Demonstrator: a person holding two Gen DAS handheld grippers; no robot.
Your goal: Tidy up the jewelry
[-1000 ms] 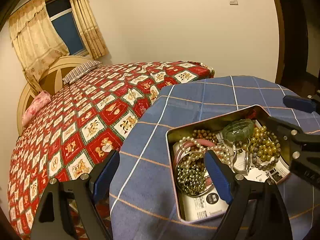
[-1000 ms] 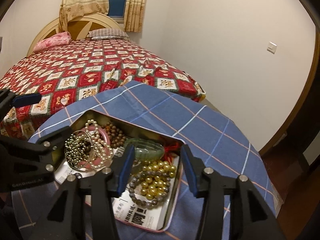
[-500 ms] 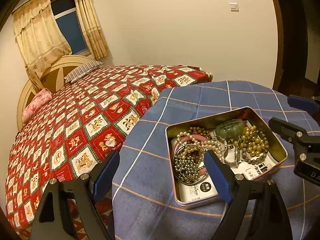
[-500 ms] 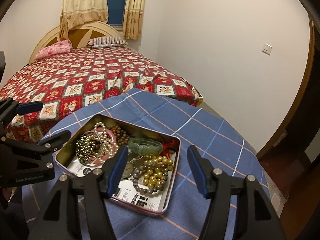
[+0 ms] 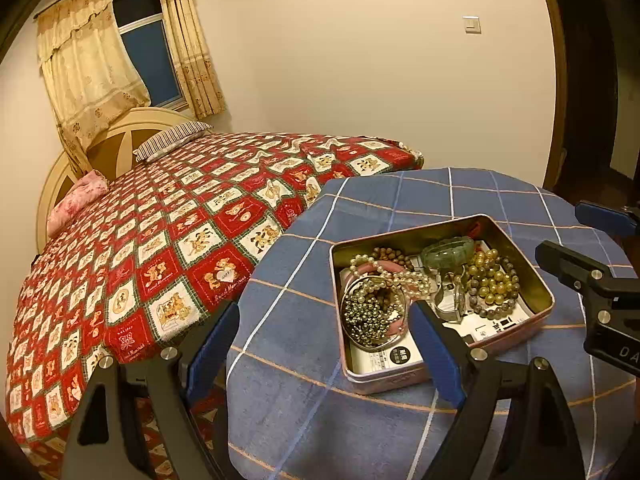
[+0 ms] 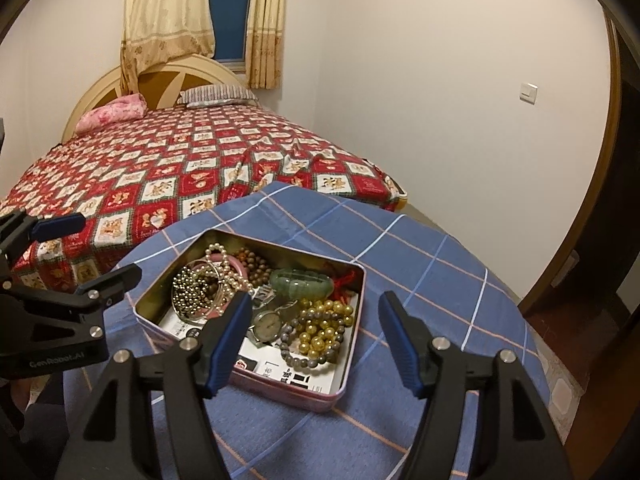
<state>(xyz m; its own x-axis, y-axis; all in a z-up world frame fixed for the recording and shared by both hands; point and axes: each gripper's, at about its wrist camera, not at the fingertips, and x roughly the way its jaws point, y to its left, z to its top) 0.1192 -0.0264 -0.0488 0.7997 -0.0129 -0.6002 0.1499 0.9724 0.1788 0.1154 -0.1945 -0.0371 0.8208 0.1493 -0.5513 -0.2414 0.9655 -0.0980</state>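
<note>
The right gripper (image 6: pixel 314 336) angles downward from the bottom of its frame, jaws spread and just opening wider, with nothing between them. The left gripper (image 5: pixel 324 344) tilts down the same way, its blue pads wide apart and empty. Just beyond both sits the pink tin box (image 6: pixel 280 390), lidless and rectangular, on a blue checked tablecloth (image 6: pixel 420 276). Inside lies a tangle: a green bangle (image 6: pixel 301 283), yellow beads (image 6: pixel 324 328), a pearl strand (image 6: pixel 224 270), brown wooden beads (image 6: pixel 256 265), small metallic beads (image 6: pixel 188 284) and a watch (image 6: pixel 267 325) over printed paper. In the right view the box lies centre-left, partly behind the left finger; in the left view it sits right of centre, behind the right finger. A red patterned bed (image 5: pixel 168 240) fills the background.
</note>
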